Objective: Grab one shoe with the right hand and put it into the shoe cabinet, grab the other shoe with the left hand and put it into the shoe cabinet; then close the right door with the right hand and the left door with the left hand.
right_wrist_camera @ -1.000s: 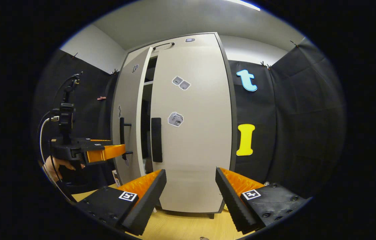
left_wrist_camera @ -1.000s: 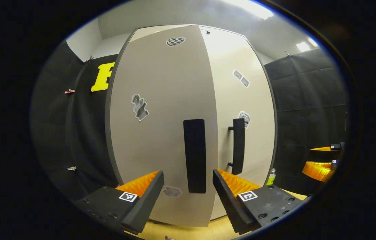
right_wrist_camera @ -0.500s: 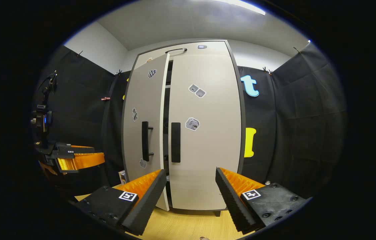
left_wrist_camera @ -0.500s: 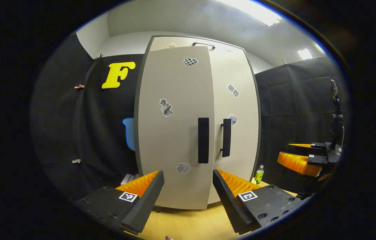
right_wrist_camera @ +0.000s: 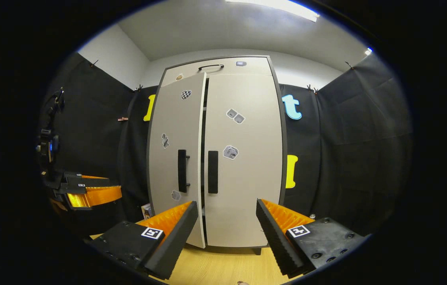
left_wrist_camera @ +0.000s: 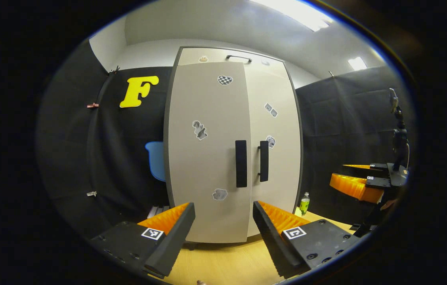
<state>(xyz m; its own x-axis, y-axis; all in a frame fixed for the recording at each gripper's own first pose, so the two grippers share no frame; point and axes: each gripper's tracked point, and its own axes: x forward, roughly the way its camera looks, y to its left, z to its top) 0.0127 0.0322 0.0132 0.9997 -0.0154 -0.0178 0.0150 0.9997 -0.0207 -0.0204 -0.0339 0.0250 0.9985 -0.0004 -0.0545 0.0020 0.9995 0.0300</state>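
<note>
Left gripper (left_wrist_camera: 223,229): fingers spread wide, nothing between them, held level and aimed straight at the shoe cabinet (left_wrist_camera: 231,146) from a short way back, above the wooden floor (left_wrist_camera: 223,263). It touches nothing. In the right gripper view this same gripper (right_wrist_camera: 100,194) sits off at the left edge, pointing toward the cabinet, well apart from the left door (right_wrist_camera: 176,158).

Right gripper (right_wrist_camera: 227,229): fingers likewise spread, empty, level, facing the cabinet front and clear of both doors. In the left gripper view it (left_wrist_camera: 356,186) shows at the far right with part of the holding hand (left_wrist_camera: 389,204) below it, near the booth wall and well apart from the cabinet.

Cabinet: tall, pale, upright on the floor. Right door (right_wrist_camera: 243,158) lies flush with the frame. In the right gripper view the left door stands slightly ajar; a narrow dark gap (right_wrist_camera: 204,158) runs down between the two doors and its free edge stands a little forward of the right door. From the left gripper view the left door (left_wrist_camera: 207,150) looks almost flush. Both black handles (left_wrist_camera: 241,163) sit side by side near the middle seam. Stickers dot both doors.

Shoes: cannot be made out; the gap is too dark and narrow to see inside.

Other: a small green bottle (left_wrist_camera: 304,203) stands on the floor just beside the cabinet's right lower corner.
</note>
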